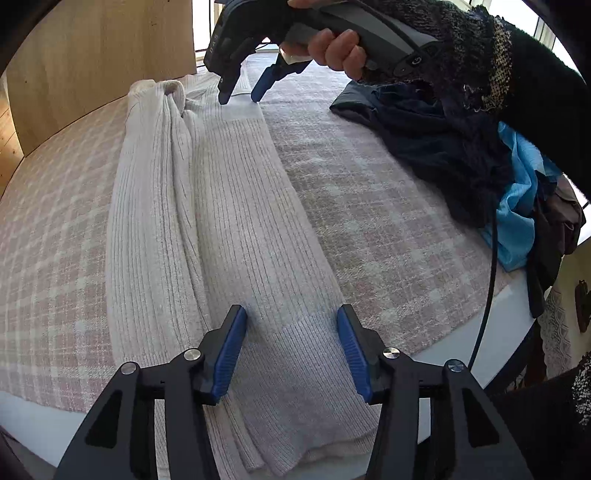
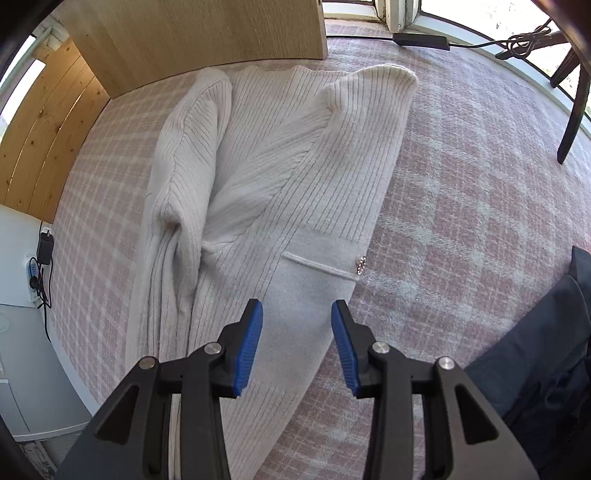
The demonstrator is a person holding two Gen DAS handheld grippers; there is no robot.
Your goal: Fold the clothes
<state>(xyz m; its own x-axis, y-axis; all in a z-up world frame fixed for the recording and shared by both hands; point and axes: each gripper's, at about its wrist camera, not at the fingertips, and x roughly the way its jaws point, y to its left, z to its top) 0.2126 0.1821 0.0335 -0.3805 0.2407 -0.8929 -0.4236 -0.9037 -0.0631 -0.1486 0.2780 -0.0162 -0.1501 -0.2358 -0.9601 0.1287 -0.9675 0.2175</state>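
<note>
Left hand-held gripper [image 1: 291, 350], black w/ blue ribbed pads, points steeply down over the near end of a cream rib-knit sweater [image 1: 229, 206]; jaws stand apart, nothing pinched, knit visible in the gap. Right hand-held gripper [image 1: 241, 94] shows in the left wrist view at the sweater's far end, gripped by a bare hand [image 1: 334, 50] coming out of a dark fuzzy knit sleeve [image 1: 498, 70], tilted down, tips close above the fabric; whether they touch it can't be told. In its own view the right hand-held gripper [image 2: 297, 345] also has jaws apart w/ only knit showing between the pads, not clamped.

Sweater is folded lengthwise into a long narrow strip, sleeves laid inward along the body, a thick bunched fold running down one side. Collar/shoulder end sits near a light wood panel [image 2: 192, 33]; a small sparkly trim piece [image 2: 361, 265] sits at the edge by a thin seam line.

It lies flat on a pink-and-white plaid bed cover [image 1: 369, 206], approx. centred, one gripper over each end. Pile of dark navy and bright blue clothes [image 1: 461, 155] sits well apart to the side.
</note>
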